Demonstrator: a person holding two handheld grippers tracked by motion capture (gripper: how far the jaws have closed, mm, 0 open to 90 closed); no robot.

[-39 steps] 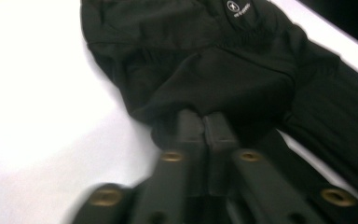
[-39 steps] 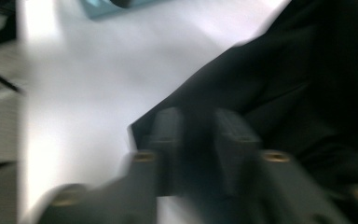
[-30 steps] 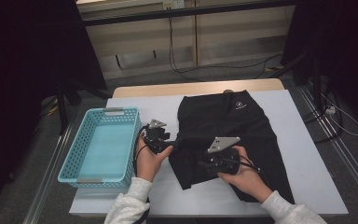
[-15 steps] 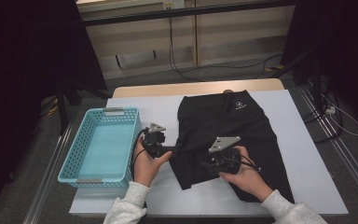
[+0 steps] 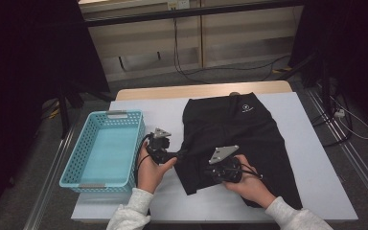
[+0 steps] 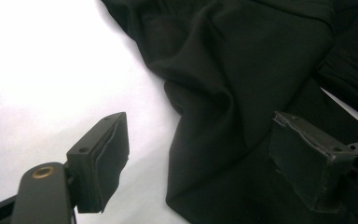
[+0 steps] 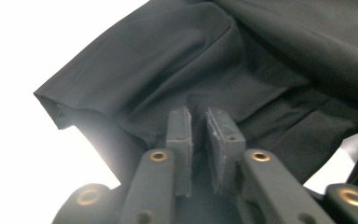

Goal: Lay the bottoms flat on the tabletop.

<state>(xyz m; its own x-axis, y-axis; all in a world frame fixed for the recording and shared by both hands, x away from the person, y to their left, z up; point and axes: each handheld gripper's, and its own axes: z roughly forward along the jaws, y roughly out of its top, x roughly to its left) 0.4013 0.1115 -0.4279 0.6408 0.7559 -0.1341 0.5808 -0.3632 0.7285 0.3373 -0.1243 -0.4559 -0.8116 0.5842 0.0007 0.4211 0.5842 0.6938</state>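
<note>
A black garment [image 5: 239, 129] lies spread on the white table top [image 5: 316, 191], with a small white logo near its far end. My left gripper [image 5: 184, 153] sits at the garment's left edge. Its jaws have just been opening and now stand wide apart [image 6: 200, 135], with a fold of the black fabric [image 6: 242, 60] in the gap and neither pad touching it. My right gripper [image 5: 207, 171] rests on the garment's near left corner. Its jaws have just been closing, and the pads [image 7: 198, 114] now pinch a fold of the fabric [image 7: 168, 70].
A light blue plastic basket [image 5: 72, 163] stands at the table's left side, close to my left hand. Bare white table shows to the right of the garment and along the front edge. Cables run across the floor beyond the table.
</note>
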